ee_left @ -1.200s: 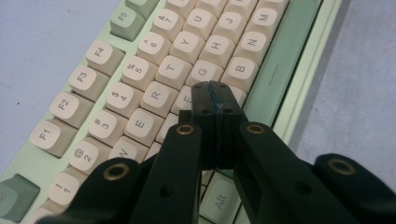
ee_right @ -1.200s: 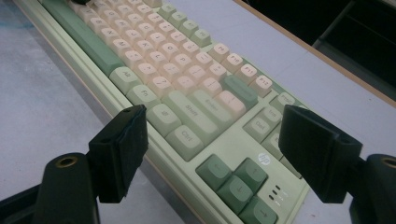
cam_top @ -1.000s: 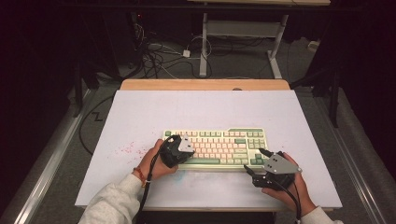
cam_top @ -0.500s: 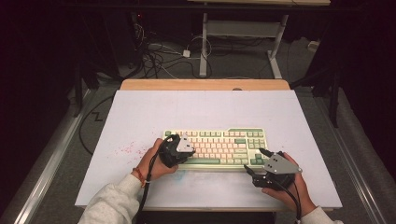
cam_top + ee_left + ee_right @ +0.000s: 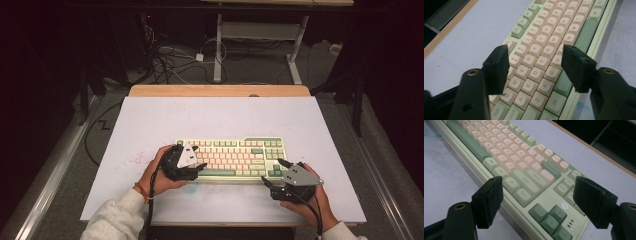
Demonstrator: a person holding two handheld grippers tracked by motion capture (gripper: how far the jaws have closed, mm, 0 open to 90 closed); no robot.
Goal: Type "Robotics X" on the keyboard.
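Keyboard [image 5: 235, 157] lies on table [image 5: 150, 120], near its front edge.

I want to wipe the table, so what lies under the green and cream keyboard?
The green and cream keyboard lies flat on the pale lavender mat, which covers the wooden table. The mat under the keyboard is hidden.

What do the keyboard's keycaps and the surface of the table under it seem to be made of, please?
Keycaps: probably plastic with a matte finish, given the soft sheen, rounded moulded tops and printed letters. Table: a pale, flat, matte sheet, perhaps laminate or a mat, over wood; a bare wooden strip shows along its far edge.
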